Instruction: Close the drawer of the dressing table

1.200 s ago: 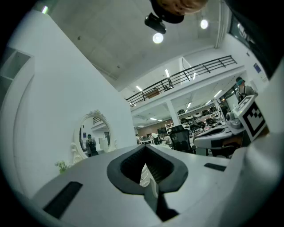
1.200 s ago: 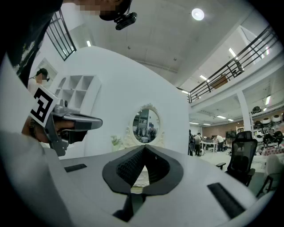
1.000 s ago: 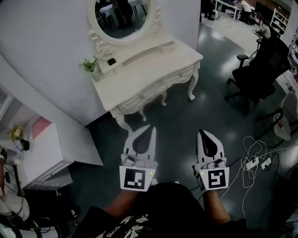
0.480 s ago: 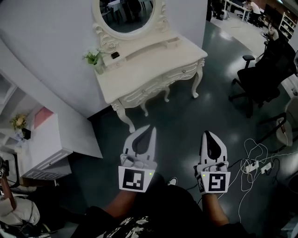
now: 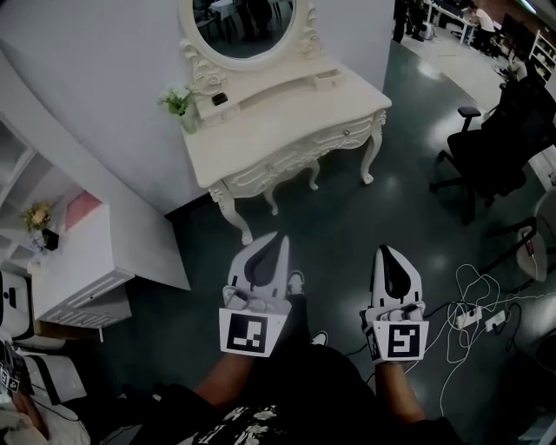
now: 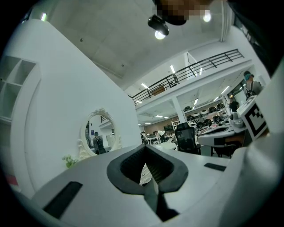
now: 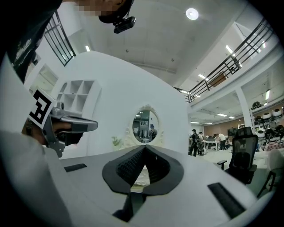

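Dark glossy floor [image 5: 347,217] fills most of the head view, and the cream dressing table [image 5: 287,130] stands against a white wall [image 5: 87,69] near the top of it. Its oval mirror [image 5: 246,26] is cut off by the upper edge of the picture. On the table's left end sits a small green plant [image 5: 180,102], and near it lies a small dark object [image 5: 220,99] that I cannot identify. The drawer fronts [image 5: 304,152] run along the table's front edge, under the top. From this steep angle they look level with the carved apron, but whether one stands a little out is too small to tell. The table's back legs are hidden under its top.

Both grippers are in front of the table and well apart from it, over the floor, pointing toward it. The left gripper [image 5: 280,239] has its jaws pressed together at the tips, with nothing between them. The right gripper [image 5: 388,252] is the same: tips joined, empty. In each gripper view the gripper's own grey body covers nearly the whole table. Only the mirror and the plant rise above it, and a cream piece shows through the opening behind the tips.

To the right of the table stands a black office chair [image 5: 495,148], partly cut by the picture's edge, and white cables [image 5: 473,304] lie on the floor. To the table's left is a white cabinet [image 5: 78,278].
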Available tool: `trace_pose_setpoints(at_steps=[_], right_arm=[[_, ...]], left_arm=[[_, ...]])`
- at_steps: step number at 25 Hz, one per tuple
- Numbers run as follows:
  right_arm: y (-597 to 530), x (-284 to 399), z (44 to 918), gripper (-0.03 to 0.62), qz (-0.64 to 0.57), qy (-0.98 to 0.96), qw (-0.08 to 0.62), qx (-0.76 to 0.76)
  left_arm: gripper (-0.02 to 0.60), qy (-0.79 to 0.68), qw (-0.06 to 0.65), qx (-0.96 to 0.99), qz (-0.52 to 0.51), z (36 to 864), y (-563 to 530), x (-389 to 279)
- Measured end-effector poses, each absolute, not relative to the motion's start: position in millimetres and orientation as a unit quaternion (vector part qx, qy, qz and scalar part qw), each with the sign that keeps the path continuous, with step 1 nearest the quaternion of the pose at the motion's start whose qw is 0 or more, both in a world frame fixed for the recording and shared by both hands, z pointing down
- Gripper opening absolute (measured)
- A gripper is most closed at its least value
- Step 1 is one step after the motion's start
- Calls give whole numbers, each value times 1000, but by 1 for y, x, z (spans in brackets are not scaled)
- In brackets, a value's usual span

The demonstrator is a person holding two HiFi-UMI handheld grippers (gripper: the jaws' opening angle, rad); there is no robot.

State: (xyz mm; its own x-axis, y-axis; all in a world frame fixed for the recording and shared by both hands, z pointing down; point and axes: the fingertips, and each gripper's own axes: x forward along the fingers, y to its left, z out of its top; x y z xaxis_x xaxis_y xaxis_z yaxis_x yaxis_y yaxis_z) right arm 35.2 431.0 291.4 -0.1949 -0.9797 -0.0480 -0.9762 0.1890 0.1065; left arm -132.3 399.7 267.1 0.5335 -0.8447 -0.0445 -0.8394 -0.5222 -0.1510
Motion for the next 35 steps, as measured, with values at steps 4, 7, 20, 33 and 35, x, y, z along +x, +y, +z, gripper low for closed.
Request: trace_pose_setpoints(at_steps=[4,7,20,33,35], right_arm=[[418,39,295,-2,-44,-765,20,643],[407,39,298,-2,-45,-767,23,639],[331,47,298,-2,-52,-772,30,633],[266,54,295,-2,-55,-768,34,638],[253,51,292,-2,-55,-768,36,637]], left_arm=[[2,483,78,-872,-13,267,390,-132],[2,482,81,-872,-15,267,378,-130],[2,478,80,-875,-9,272,304,-117],[2,466,70,-882,-1,270,234,-106],[2,466,68,-882,-1,270,221,-107]])
